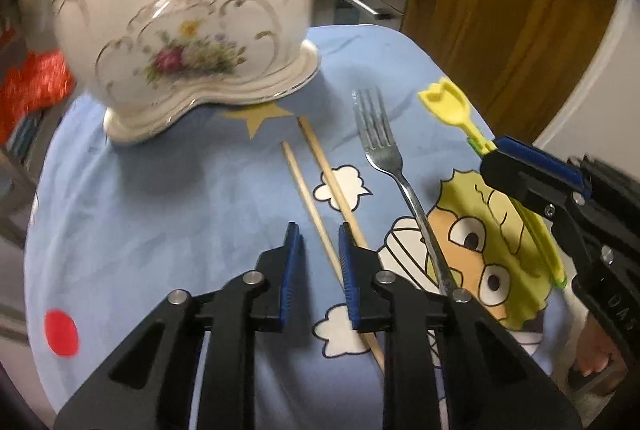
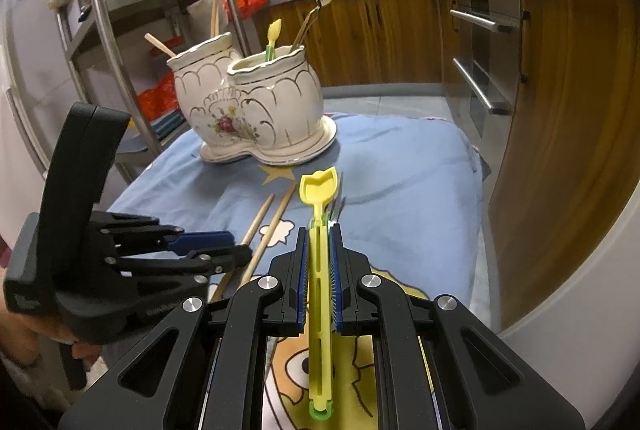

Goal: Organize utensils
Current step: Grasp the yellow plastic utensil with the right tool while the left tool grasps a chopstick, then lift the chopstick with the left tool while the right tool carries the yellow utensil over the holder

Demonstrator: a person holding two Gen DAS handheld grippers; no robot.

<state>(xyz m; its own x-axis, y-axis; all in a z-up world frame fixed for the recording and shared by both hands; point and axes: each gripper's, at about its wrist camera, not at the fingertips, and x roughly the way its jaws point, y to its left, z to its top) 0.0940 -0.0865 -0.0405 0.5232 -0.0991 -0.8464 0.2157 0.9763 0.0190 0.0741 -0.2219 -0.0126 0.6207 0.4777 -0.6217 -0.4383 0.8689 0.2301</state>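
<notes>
Kitchen backdrop: wood cabinets, steel rack, blue cartoon-print cloth (image 2: 400, 169) covering the table. Progress looks partial, judging by layout. The ceramic two-pot holder (image 2: 256, 109) is already carrying a yellow utensil, a fork and wooden sticks.

Yellow plastic scoop (image 2: 320, 270), long slotted handle, green end cap, notched cup-shaped head, is sitting clamped lengthwise in the right gripper (image 2: 320, 234), head pointing at the holder and apparently off the cloth.

Left to stow: two wooden chopsticks (image 1: 320, 189) and a metal fork (image 1: 384, 149), lying side by side on the cloth near the holder's base.

Left gripper (image 1: 320, 242) is hanging with jaws parted, straddling one chopstick, gripping nothing. Left view is blurring near the holder.
</notes>
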